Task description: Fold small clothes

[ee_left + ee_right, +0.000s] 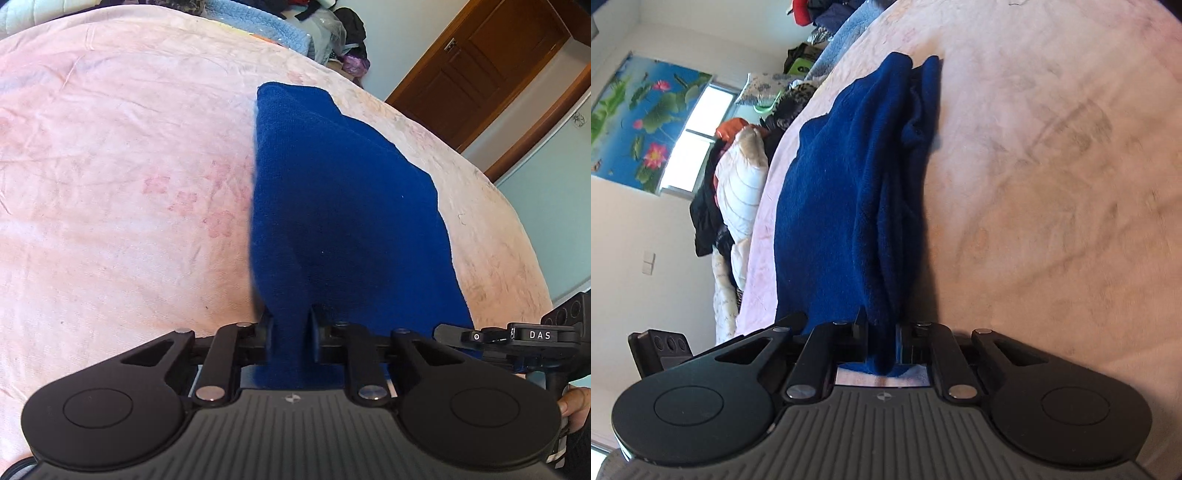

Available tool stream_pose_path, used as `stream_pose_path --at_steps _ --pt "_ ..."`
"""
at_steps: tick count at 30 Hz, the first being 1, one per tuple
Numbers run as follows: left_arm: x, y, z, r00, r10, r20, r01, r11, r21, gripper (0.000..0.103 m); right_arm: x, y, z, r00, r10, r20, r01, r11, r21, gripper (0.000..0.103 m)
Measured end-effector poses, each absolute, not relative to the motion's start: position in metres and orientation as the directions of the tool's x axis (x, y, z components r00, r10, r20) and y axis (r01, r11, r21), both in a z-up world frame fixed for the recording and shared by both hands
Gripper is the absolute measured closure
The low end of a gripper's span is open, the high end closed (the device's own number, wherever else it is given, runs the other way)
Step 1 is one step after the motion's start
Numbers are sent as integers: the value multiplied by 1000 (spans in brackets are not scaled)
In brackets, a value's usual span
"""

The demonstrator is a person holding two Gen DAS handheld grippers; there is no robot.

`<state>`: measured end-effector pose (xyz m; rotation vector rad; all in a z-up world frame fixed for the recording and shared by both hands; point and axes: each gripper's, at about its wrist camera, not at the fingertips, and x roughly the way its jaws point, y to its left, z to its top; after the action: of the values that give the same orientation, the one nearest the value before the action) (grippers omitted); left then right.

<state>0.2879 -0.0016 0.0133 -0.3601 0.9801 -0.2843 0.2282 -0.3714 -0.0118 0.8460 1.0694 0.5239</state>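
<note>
Left wrist: left gripper clamps blue garment | right gripper clamps it too

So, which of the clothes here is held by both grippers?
The dark blue garment on the pink bedspread; left gripper and right gripper pinch its edge. Other clothes lie piled far off.

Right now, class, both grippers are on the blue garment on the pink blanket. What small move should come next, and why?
Probably lift both edges together. The left gripper and right gripper are each shut on a pinch of the blue garment, which otherwise lies on the pink blanket.
</note>
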Motion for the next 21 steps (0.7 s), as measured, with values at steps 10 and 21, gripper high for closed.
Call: stream_pose_path --at_steps 10,21 --pt "270 -11 33 573 -315 -757 138 947 -289 93 222 -367 1 433 734 -524 6 578 816 89" --pt "258 -3 42 583 -297 -756 140 953 -267 94 213 -370 3 440 747 -498 12 549 835 89"
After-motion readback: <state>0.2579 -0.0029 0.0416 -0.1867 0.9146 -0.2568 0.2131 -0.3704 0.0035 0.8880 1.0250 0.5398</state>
